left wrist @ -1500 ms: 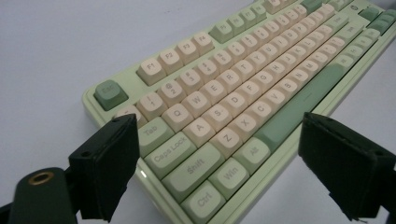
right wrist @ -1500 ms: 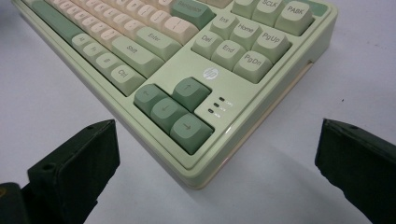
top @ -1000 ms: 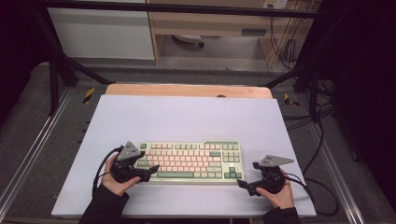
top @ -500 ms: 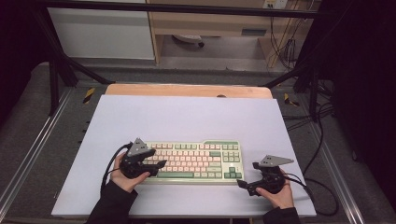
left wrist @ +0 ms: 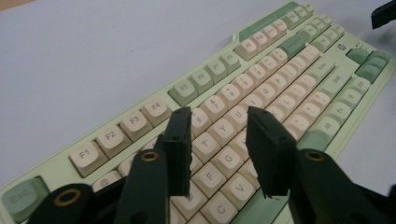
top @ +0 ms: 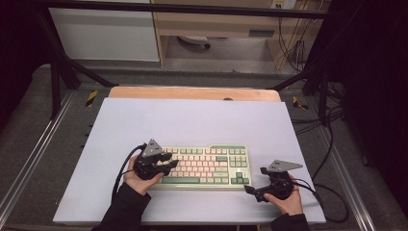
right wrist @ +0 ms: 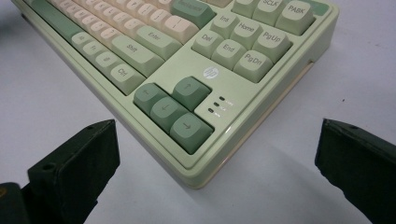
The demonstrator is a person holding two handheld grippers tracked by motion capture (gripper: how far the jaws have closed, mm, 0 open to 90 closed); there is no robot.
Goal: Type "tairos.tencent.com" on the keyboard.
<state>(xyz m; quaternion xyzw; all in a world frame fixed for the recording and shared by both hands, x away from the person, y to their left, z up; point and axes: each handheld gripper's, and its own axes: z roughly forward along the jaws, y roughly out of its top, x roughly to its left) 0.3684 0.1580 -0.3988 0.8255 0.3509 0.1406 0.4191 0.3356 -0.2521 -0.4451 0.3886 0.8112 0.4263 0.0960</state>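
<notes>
Left gripper (left wrist: 219, 154): we see its jaws partly apart, empty, over the keys.
Right gripper (right wrist: 217, 172): jaws wide, empty.
Pale green and cream plastic keyboard (top: 207, 166): its arrow-key corner lies just ahead of our right gripper.

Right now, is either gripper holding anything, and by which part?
Nothing is held. The left gripper hangs over the keyboard keys, jaws apart with nothing between them. The right gripper is wide open beside the keyboard's corner.
</notes>
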